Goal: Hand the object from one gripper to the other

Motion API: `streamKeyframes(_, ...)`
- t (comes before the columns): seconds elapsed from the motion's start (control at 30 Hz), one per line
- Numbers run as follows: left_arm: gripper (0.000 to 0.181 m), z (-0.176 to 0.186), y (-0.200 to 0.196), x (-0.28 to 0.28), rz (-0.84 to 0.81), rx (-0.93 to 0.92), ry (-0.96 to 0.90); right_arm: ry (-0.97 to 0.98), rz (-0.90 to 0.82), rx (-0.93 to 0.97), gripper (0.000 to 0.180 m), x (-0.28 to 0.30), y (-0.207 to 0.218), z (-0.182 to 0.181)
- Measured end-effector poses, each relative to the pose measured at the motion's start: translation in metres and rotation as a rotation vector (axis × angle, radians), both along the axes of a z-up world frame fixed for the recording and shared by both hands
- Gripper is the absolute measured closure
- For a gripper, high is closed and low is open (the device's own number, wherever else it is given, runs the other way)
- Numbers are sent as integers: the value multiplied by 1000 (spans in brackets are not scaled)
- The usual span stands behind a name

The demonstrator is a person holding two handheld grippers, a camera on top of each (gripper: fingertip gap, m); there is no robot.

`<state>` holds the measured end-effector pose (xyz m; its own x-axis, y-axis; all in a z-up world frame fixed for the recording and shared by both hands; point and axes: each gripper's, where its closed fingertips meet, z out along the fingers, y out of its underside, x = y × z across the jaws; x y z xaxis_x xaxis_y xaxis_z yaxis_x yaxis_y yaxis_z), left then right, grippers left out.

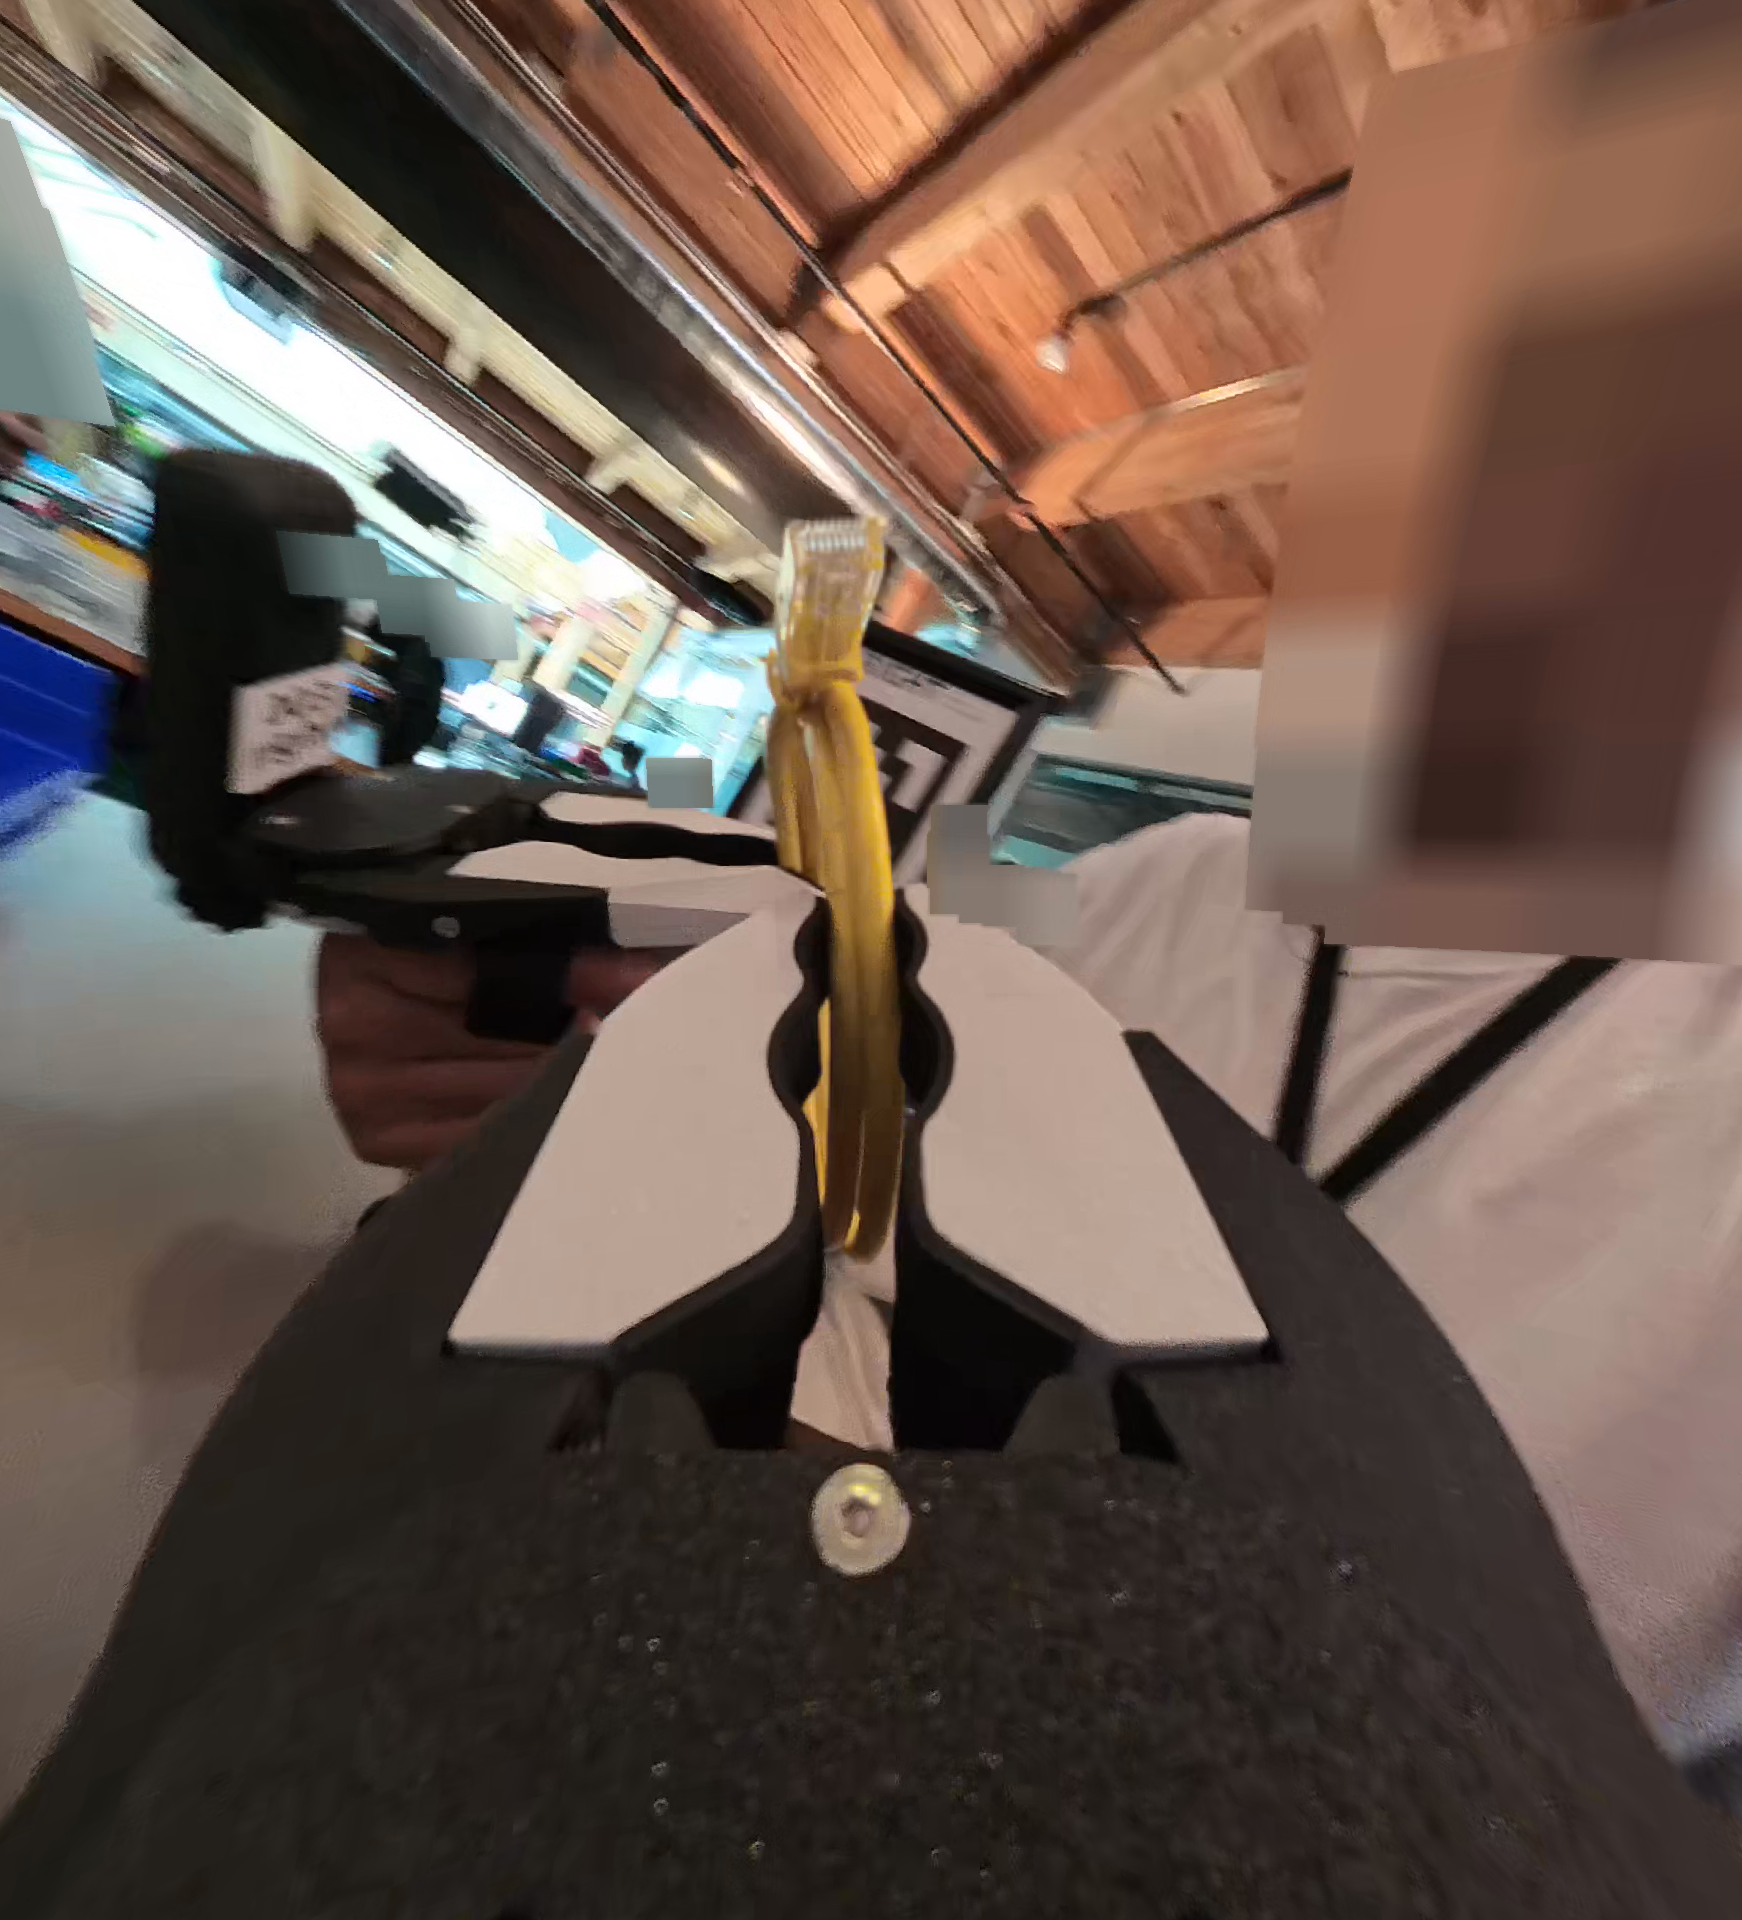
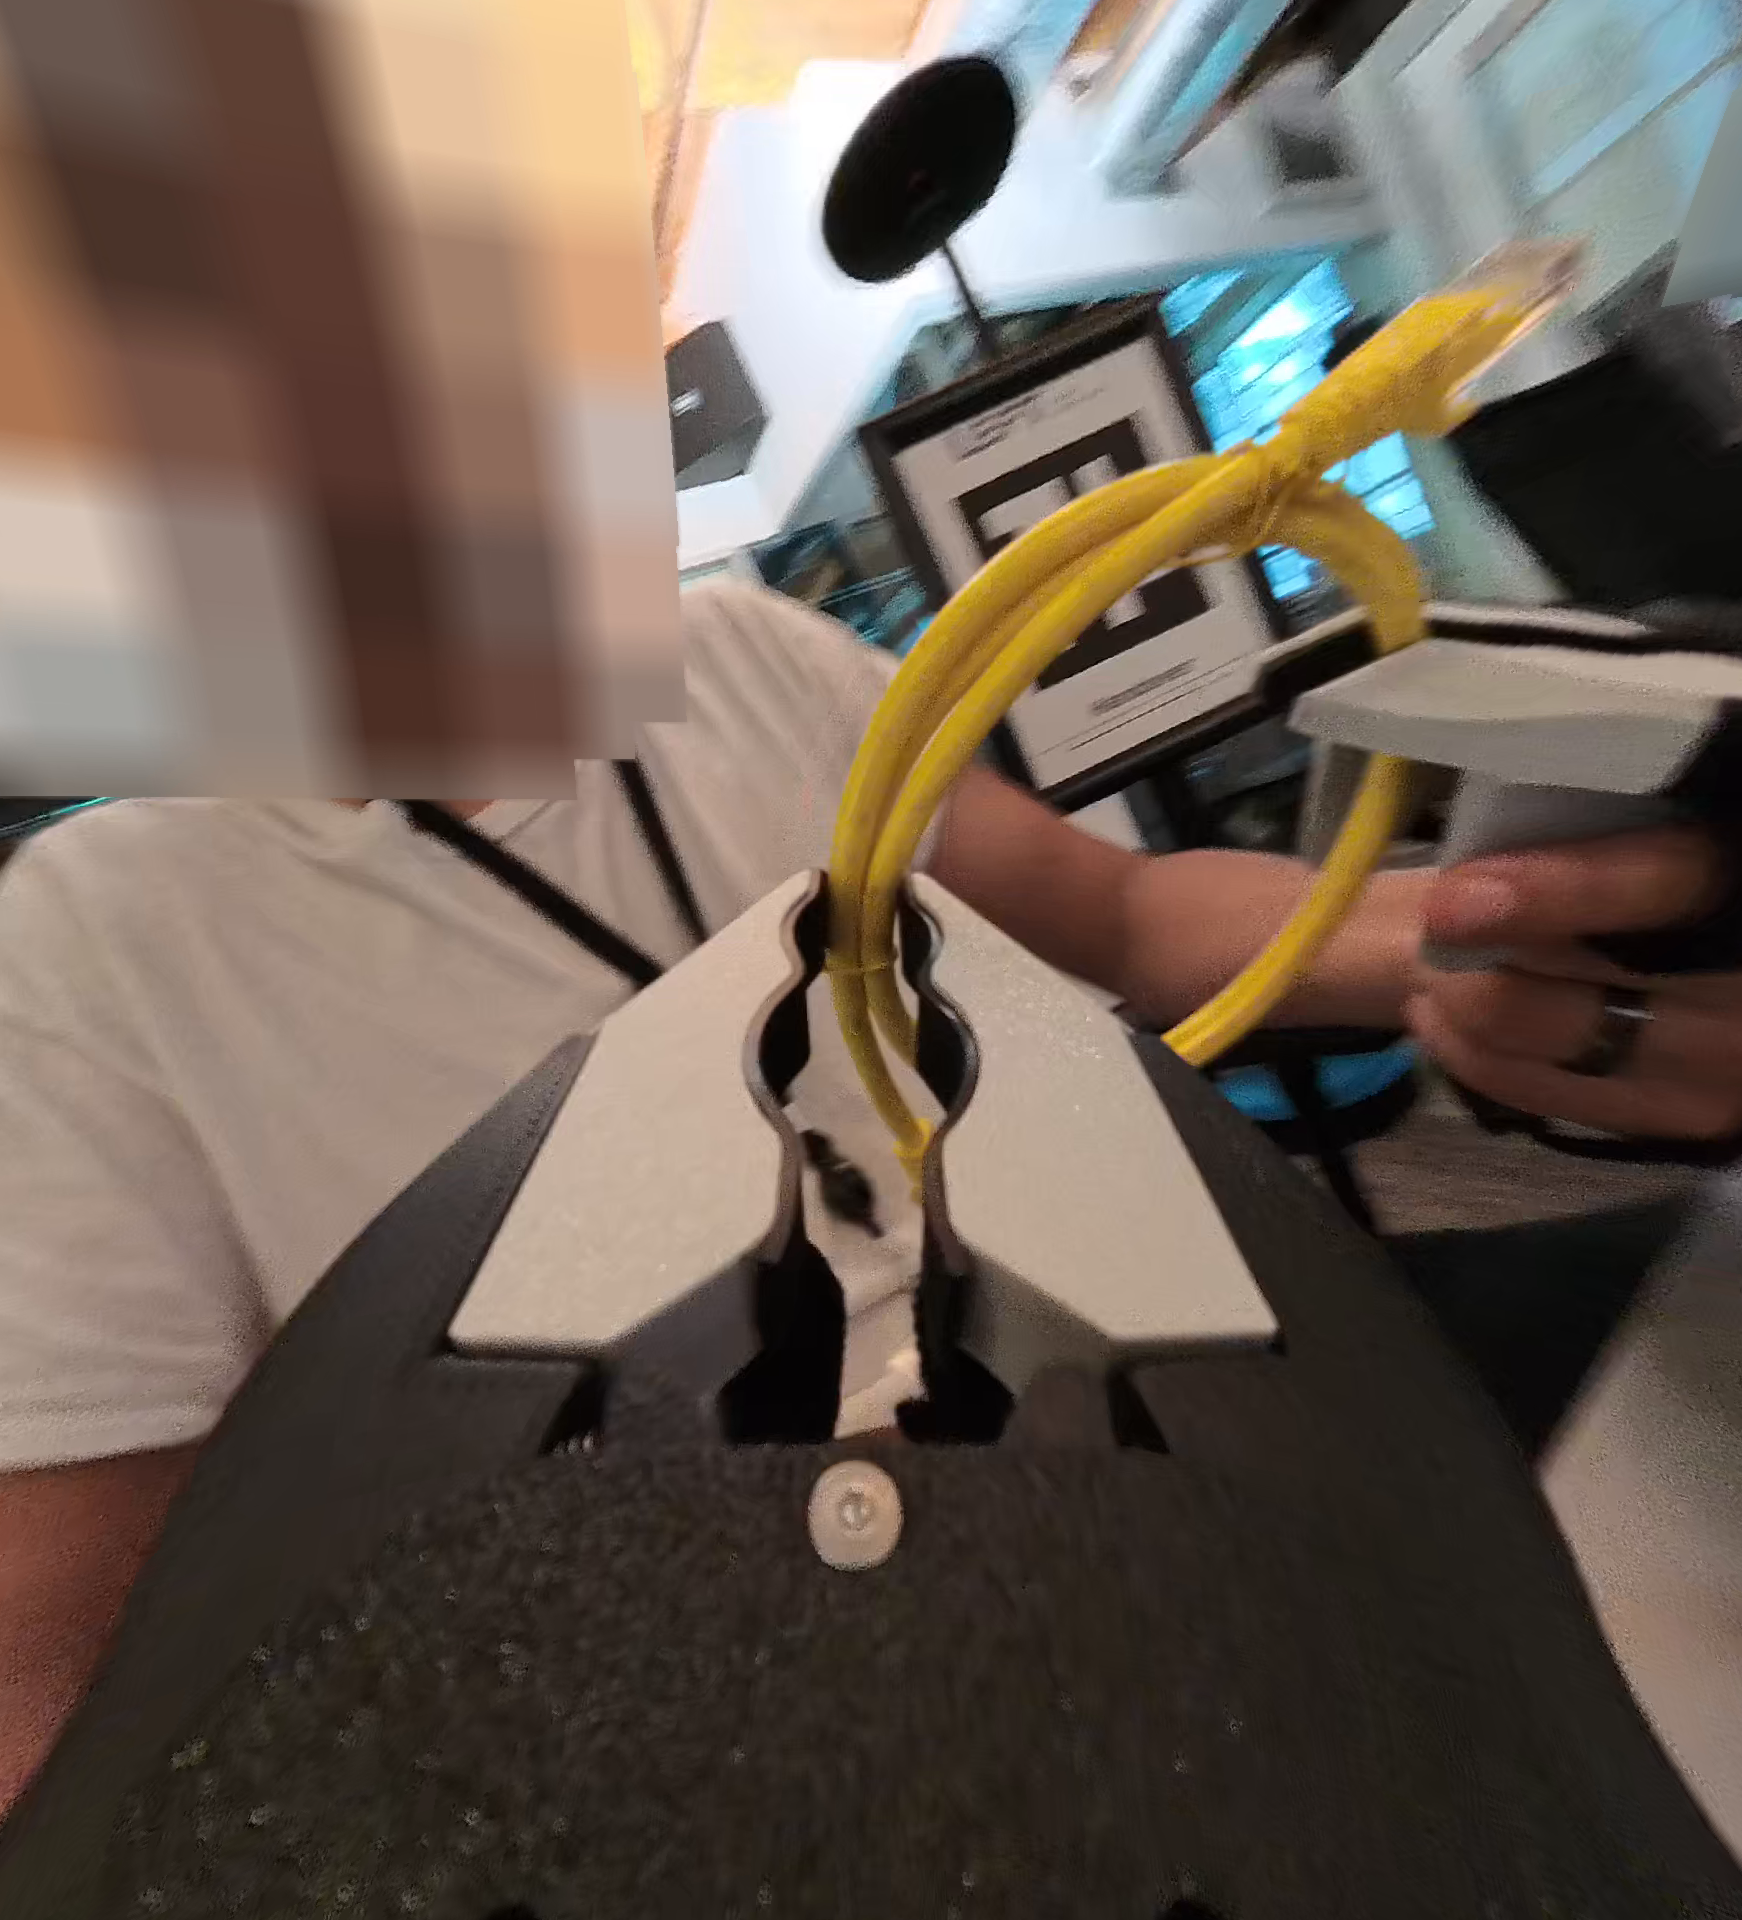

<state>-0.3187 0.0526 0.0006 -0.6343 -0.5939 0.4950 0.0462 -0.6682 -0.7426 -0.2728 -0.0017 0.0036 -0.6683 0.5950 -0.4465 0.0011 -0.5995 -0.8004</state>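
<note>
The yellow cable (image 1: 851,935) is coiled in a loop, up in the air. The left hand-held gripper (image 1: 859,935) pinches one side of the loop. The right hand-held gripper (image 2: 867,914) pinches the other side. The clear plug (image 1: 831,566) sticks up on top.

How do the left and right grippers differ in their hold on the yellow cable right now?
The left gripper clamps the yellow cable coil on the side nearer the clear plug; the right gripper clamps the far side, by a tie wrap. Both are shut on it.
</note>
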Motion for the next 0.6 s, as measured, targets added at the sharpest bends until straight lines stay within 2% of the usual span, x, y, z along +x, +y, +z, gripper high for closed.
streamKeyframes(0.07,172,-5,18,1,109,8,39,-22,-193,-7,162,4,32,-2)
streamKeyframes(0.17,172,-24,49,9,321,45,166,-136,-614,25,142,19,96,-14)
streamKeyframes(0.27,172,-54,73,17,494,106,350,-318,-1107,201,138,48,153,-27)
streamKeyframes(0.33,176,-65,83,22,575,132,422,-459,-1330,443,135,57,166,-34)
streamKeyframes(0.47,176,-62,90,24,638,104,413,-707,-1479,890,133,35,163,-60)
streamKeyframes(0.6,176,-67,86,28,663,147,450,-854,-1616,1142,134,21,173,-73)
